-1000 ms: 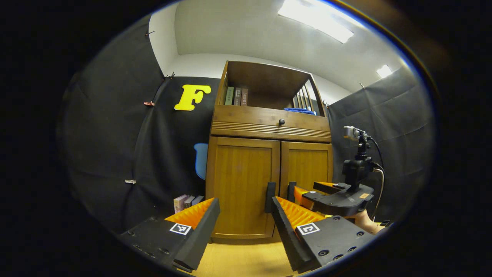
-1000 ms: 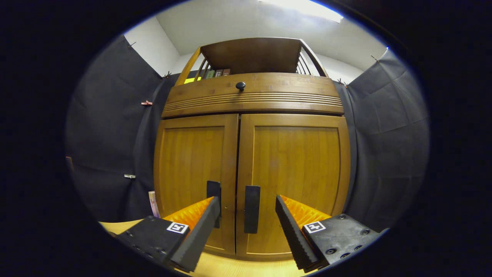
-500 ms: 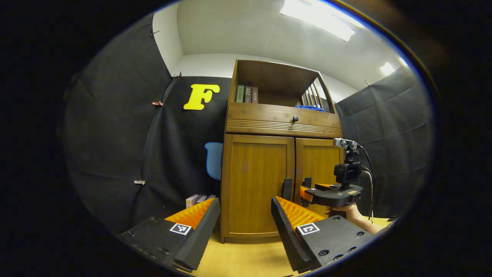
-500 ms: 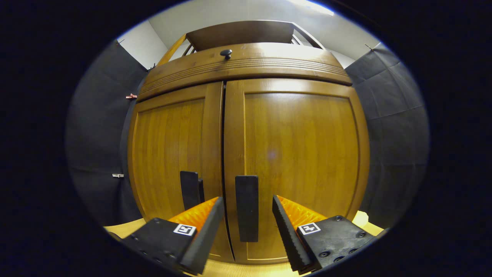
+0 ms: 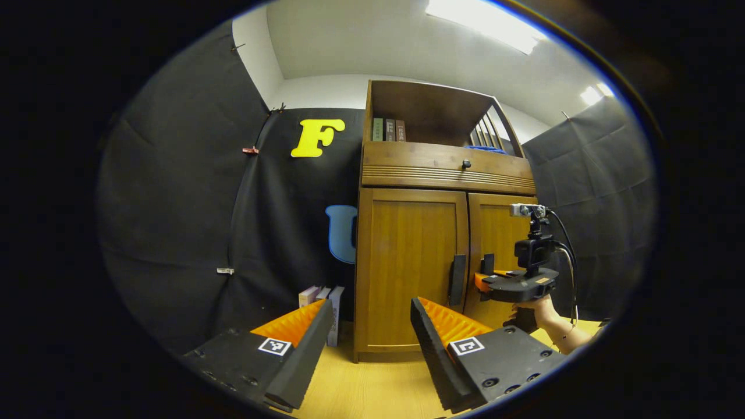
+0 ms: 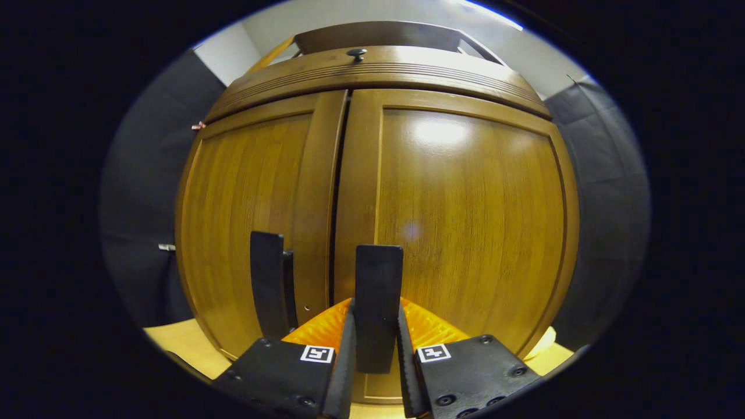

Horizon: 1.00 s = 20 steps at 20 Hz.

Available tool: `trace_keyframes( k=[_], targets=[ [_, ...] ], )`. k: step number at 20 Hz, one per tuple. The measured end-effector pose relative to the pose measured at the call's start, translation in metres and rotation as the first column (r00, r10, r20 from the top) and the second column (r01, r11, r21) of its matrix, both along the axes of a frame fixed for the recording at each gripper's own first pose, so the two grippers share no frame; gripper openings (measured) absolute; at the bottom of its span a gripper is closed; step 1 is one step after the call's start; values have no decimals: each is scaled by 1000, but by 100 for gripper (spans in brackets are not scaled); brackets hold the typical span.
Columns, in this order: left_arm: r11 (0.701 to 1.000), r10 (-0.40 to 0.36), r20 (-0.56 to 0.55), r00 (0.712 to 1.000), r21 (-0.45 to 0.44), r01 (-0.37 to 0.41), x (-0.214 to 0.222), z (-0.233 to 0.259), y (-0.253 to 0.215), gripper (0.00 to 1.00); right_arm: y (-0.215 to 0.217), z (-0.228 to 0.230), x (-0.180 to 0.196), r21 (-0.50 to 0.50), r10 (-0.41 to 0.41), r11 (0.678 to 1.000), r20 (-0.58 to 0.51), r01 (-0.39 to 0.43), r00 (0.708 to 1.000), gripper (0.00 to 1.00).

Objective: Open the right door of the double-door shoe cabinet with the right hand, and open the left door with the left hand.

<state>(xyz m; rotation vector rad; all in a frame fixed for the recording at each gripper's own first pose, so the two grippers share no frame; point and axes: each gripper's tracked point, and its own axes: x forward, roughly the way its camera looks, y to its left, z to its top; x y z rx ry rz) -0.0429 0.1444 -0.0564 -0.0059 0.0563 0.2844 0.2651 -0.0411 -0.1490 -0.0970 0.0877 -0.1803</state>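
The wooden shoe cabinet [image 5: 442, 174] stands ahead with both doors closed. In the right gripper view its right door [image 6: 471, 215] looms close, and my right gripper [image 6: 375, 331] is shut on that door's dark upright handle [image 6: 378, 291]. The left door [image 6: 250, 198] carries its own dark handle [image 6: 266, 285], untouched. In the left gripper view my left gripper [image 5: 366, 331] hangs open, back from the cabinet and low in front of the left door [image 5: 410, 267]. The right gripper [image 5: 515, 285] and the hand [image 5: 538, 311] holding it show at the right door's handle [image 5: 488, 265].
Several books [image 5: 320, 297] stand on the wood floor [image 5: 372, 390] left of the cabinet. More books [image 5: 389, 129] and a blue item [image 5: 486, 149] sit on the open upper shelf, above a drawer with a small knob [image 5: 466, 164]. Black cloth walls enclose both sides.
My right gripper moved in on the right door's handle and closed on it. My left gripper drew back and left, so the cabinet looks smaller and farther right.
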Motion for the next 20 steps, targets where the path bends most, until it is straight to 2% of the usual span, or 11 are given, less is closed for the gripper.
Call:
trace_keyframes(
  k=[1,5,8,13,14,15,20],
  targets=[
    [1000,-5,-4,1000,-9,5,-1,-2,0,83,0,0,-1,7,-2,1000,-4,2,1000,37],
    [1000,18,2,1000,1,-18,-9,2,3,84,0,-2,-4,38,23,999,-44,-21,999,22],
    [1000,9,13,1000,10,-9,-13,6,-5,84,3,-1,-16,37,56,998,-68,-54,996,22],
    [1000,-23,10,1000,-21,23,-16,6,-28,83,7,11,-62,66,121,991,-68,-117,990,22],
    [999,-25,12,1000,-29,26,-16,6,-34,83,5,13,-73,62,129,990,-66,-125,989,17],
    [999,-33,17,999,-37,33,-15,7,-40,83,3,16,-83,63,142,989,-65,-137,988,22],
    [995,-82,8,997,-62,83,-11,2,-67,84,-8,24,-115,89,182,980,-57,-177,982,22]
  ],
)
